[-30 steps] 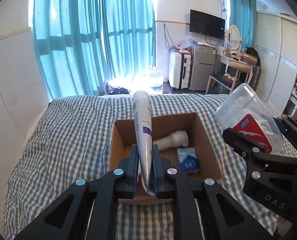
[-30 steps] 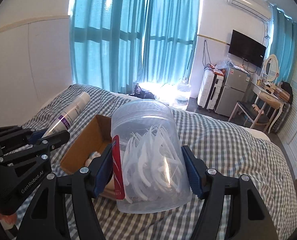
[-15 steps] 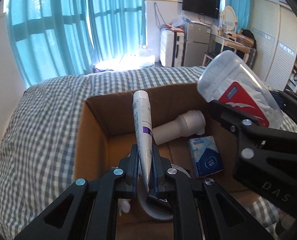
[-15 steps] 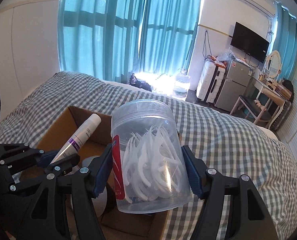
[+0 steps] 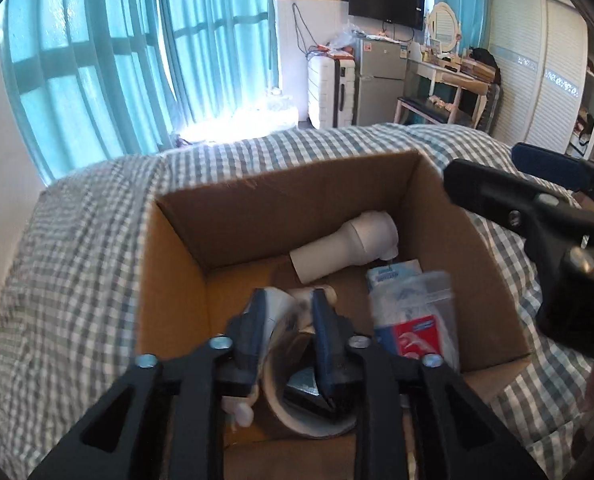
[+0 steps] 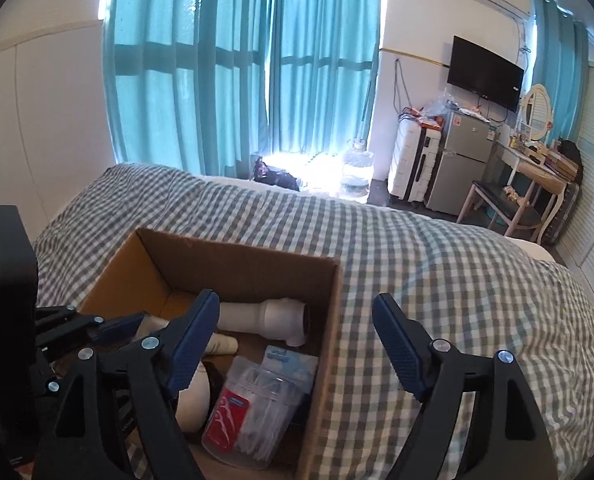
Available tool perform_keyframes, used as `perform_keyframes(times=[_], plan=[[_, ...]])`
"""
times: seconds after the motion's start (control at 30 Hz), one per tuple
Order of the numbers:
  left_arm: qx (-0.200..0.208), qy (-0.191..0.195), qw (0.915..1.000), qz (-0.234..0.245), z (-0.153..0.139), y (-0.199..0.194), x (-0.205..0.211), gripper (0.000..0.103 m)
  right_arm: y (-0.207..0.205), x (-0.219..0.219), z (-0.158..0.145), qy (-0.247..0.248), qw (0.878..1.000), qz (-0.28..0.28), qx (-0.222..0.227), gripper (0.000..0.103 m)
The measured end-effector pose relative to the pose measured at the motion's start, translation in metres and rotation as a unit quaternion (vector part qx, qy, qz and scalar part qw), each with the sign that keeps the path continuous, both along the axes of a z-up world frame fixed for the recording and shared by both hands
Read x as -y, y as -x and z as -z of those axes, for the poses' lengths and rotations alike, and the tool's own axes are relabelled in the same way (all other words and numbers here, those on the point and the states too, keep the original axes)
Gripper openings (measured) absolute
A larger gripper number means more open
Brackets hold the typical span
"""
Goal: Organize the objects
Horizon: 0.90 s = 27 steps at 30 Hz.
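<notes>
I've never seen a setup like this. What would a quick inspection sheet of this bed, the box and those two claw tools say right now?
Surface: checked bed cover, soft and rumpled.
Job's things: cardboard box on the bed holds a clear floss-pick jar on its side, a white bottle, a blue tissue pack and a tape roll.
Clutter: nothing seen on the bed outside the box.
Grippers: left gripper over the box, jaws just opened, nothing pressed; right gripper jaws wide, empty.
Cables: wires hang on the wall beside the TV.
Surroundings: teal curtains, fridge, suitcase, dressing table.
</notes>
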<state>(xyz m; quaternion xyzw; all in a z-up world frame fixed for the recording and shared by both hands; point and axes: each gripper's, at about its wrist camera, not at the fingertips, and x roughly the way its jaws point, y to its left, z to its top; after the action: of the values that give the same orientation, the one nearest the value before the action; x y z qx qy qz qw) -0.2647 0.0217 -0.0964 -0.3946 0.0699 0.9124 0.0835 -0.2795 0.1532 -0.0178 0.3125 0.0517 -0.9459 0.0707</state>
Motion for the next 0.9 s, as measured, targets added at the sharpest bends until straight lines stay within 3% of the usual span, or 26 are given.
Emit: perform_keyframes(times=[0.03,0.1,0.2,0.3,0.6,0.9], plan=[[-0.005,0.003,1.0,-0.001,-0.007,-0.002,0.0,0.04,-0.004,-0.003,-0.006,0.002,1.0,0.004,-0.003,0.079],[-0.024,0.007,0.9997,-0.007,-0.024,-0.008,-0.002,0.066,-0.012,-0.012,-0.021,0.008,1.0,0.01,-0.012,0.079],[-0.071,0.01,0.9973,-0.018,-0.058,-0.029,-0.003,0.086,-0.029,-0.024,-0.046,0.017,0.999,0.017,-0.029,0.081],[-0.104,0.017,0.9941,-0.024,-0.09,-0.046,-0.007,0.092,-0.048,-0.035,-0.072,0.024,0.998,0.023,-0.046,0.083],[-0.199,0.025,0.9789,-0.039,-0.173,-0.116,-0.01,0.1,-0.127,-0.058,-0.142,0.032,0.993,0.029,-0.11,0.094],[-0.255,0.027,0.965,-0.054,-0.208,-0.186,-0.006,0.103,-0.187,-0.069,-0.16,0.015,0.99,0.028,-0.14,0.101]])
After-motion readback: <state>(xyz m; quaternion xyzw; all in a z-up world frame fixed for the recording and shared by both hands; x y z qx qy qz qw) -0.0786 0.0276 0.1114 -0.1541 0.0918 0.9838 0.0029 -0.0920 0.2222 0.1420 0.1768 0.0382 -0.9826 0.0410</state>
